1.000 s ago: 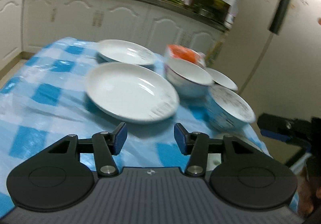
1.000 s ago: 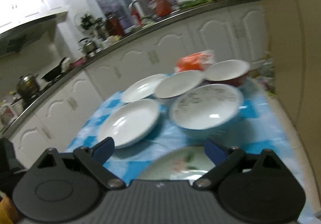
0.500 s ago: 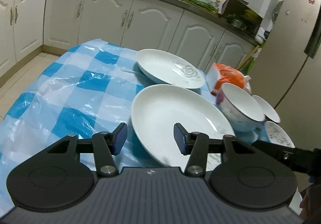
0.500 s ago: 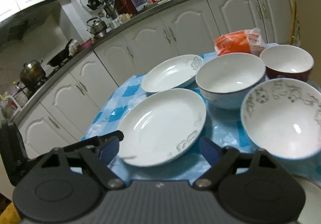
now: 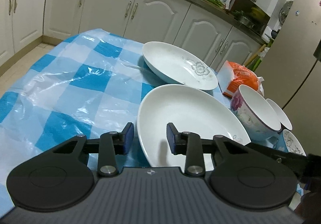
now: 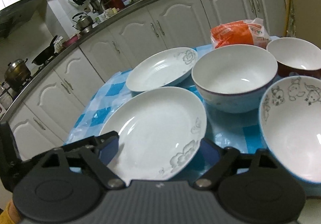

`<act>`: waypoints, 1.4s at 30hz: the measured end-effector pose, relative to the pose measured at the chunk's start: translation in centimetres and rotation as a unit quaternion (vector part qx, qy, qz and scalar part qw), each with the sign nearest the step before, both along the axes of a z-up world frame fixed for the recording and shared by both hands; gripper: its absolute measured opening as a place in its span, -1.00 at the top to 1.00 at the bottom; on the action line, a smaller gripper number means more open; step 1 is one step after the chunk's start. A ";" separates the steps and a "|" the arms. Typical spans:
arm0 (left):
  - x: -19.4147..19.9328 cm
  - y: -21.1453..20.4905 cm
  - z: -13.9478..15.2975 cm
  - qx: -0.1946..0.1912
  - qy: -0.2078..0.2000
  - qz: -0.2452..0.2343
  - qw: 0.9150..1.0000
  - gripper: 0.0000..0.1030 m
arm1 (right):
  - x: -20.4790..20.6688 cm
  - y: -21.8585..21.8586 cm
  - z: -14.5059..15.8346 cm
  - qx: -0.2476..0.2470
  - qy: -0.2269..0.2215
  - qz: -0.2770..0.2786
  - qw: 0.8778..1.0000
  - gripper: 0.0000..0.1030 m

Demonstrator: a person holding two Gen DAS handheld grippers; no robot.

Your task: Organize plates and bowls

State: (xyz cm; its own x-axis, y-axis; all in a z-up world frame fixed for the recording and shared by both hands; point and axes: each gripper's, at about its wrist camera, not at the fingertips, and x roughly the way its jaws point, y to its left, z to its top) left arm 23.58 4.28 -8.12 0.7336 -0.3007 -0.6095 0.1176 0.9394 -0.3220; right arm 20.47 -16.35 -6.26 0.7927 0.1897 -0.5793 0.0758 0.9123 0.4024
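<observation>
Plates and bowls all sit on the table (image 5: 60, 91), blue-and-white checked cover under clear plastic. Left gripper (image 5: 148, 137): jaws closing, narrow gap, straddling the near-left rim of the near plate (image 5: 186, 115); rim sits between the blue pads but pads not pressing it. Right gripper (image 6: 158, 150): jaws opening, wide, one pad on each side of the same near plate (image 6: 158, 123) at its near edge; contact can't be confirmed, right pad looks just beside the rim. In the right wrist view the left gripper's finger shows at the plate's left rim, right next to the right gripper's left pad. Near plate is white with a faint grey floral print on the rim, flat on the table. Behind it, close but touching or not is unclear, is the far plate (image 5: 178, 67), also white, grey flower on the rim, slightly tilted. To the right of the plates: floral bowl (image 6: 234, 77), white inside, upright, just beside the near plate. Red bowl (image 6: 295, 57) behind and right of it. Cartoon bowl (image 6: 295, 121), blue outside with drawn figures inside, nearest on the right. Orange packet (image 6: 238, 33) lies behind the bowls at the far table edge. White kitchen cabinets (image 5: 100, 7) run behind the table.
</observation>
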 end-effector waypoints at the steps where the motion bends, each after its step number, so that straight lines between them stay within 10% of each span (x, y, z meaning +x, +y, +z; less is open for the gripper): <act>1: 0.2 -0.1 -0.2 -0.001 0.002 -0.001 1.000 0.32 | 0.1 0.1 0.0 -0.002 0.000 0.000 1.000 -0.82; 25: -5.0 3.6 0.6 0.003 -0.015 0.027 1.000 0.44 | -2.5 2.2 1.0 0.040 -0.028 0.067 0.997 -0.99; 30: -6.7 5.4 -0.1 -0.001 -0.003 0.033 0.999 0.54 | -2.7 3.0 0.5 0.028 -0.020 0.096 0.995 -0.60; 42: -6.0 5.5 -0.3 0.000 -0.010 0.038 0.999 0.54 | 0.2 0.9 -1.5 0.083 0.011 0.057 0.995 -0.63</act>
